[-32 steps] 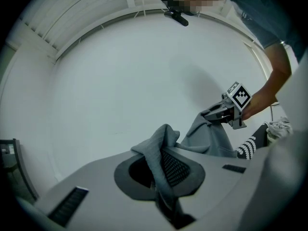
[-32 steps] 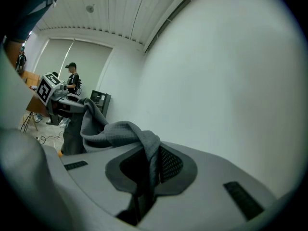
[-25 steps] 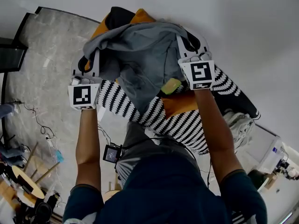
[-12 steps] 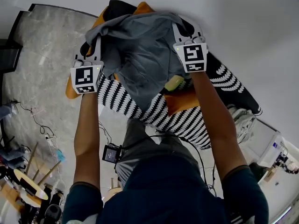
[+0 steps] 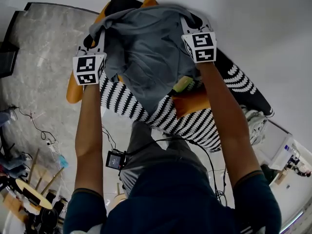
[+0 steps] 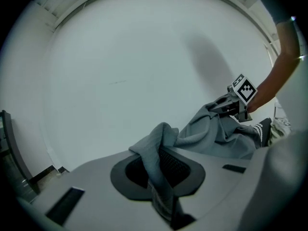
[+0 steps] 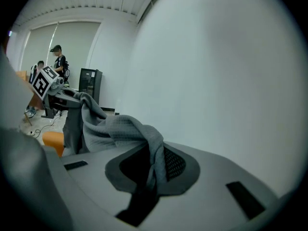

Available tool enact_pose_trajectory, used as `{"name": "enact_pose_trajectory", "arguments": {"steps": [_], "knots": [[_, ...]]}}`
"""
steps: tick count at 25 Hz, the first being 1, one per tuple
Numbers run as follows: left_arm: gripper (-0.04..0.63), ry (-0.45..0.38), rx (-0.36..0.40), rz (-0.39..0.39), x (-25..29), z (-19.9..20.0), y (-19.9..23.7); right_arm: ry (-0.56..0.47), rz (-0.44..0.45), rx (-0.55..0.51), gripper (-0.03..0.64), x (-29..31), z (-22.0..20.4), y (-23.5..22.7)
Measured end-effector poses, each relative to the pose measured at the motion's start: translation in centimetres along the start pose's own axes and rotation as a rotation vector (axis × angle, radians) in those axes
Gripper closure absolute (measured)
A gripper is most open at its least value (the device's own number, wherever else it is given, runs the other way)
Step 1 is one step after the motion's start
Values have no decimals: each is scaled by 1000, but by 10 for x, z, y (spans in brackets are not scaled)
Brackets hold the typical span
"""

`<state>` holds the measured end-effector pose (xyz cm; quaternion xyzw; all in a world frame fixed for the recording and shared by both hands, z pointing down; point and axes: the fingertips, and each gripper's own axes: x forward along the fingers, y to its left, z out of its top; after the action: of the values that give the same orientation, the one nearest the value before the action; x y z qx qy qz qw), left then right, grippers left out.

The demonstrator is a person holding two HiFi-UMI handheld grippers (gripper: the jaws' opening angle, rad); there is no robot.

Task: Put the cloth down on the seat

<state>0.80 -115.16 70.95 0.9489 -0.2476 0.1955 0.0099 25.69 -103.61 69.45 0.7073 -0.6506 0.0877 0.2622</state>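
The grey cloth (image 5: 146,52) hangs spread between the two grippers, over the seat (image 5: 124,104) with its orange and black-and-white striped cushions. The left gripper (image 5: 96,35) has its jaws pressed together on a fold of the cloth's left upper edge. The right gripper (image 5: 189,22) pinches the right upper edge the same way. The middle of the cloth sags toward the near side; whether it touches the seat cannot be told.
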Motion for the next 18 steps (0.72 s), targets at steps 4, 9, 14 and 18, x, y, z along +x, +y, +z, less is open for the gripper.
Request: {"name": "enact_pose_trajectory", "arguments": {"steps": [4, 9, 14, 18], "knots": [[514, 41, -17, -19, 9, -9, 4, 70, 20, 63, 547, 12, -16, -3], [386, 71, -17, 12, 5, -17, 9, 121, 31, 118, 484, 11, -29, -8], [239, 97, -2, 58, -8, -20, 18, 138, 38, 128, 434, 0, -33, -7], [216, 77, 15, 106, -28, -7, 27, 125, 42, 122, 417, -15, -28, -3]]}}
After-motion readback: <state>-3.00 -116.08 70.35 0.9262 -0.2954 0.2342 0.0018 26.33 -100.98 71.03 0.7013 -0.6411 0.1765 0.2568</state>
